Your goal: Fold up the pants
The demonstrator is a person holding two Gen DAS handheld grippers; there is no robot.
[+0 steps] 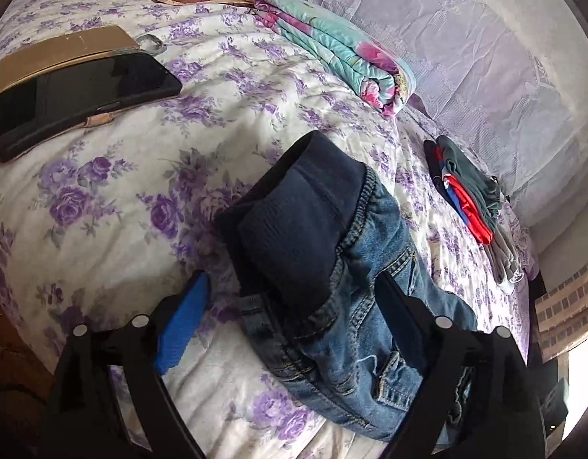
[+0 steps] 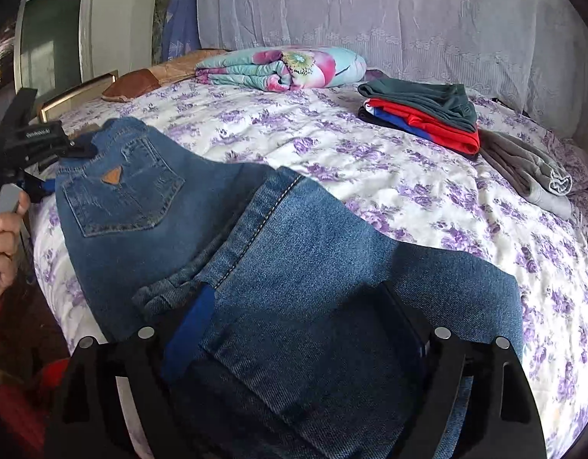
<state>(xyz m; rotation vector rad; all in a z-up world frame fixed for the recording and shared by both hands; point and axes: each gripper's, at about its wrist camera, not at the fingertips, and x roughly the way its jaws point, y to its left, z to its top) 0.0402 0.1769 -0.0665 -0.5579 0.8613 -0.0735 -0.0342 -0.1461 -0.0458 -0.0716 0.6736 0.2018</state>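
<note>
Blue jeans lie on a bed with a purple-flowered cover. In the right wrist view the legs are doubled over toward me and the back pocket with a tan patch sits at the left. My right gripper is open, its fingers either side of the folded leg end. In the left wrist view the waist end of the jeans with its dark navy waistband lies between my fingers. My left gripper is open around it. The left gripper also shows in the right wrist view at the jeans' waist.
A stack of folded clothes in green, red and blue lies at the back right, with a grey garment beside it. A folded floral quilt lies by the far wall. A black tablet on a tan board lies at the left.
</note>
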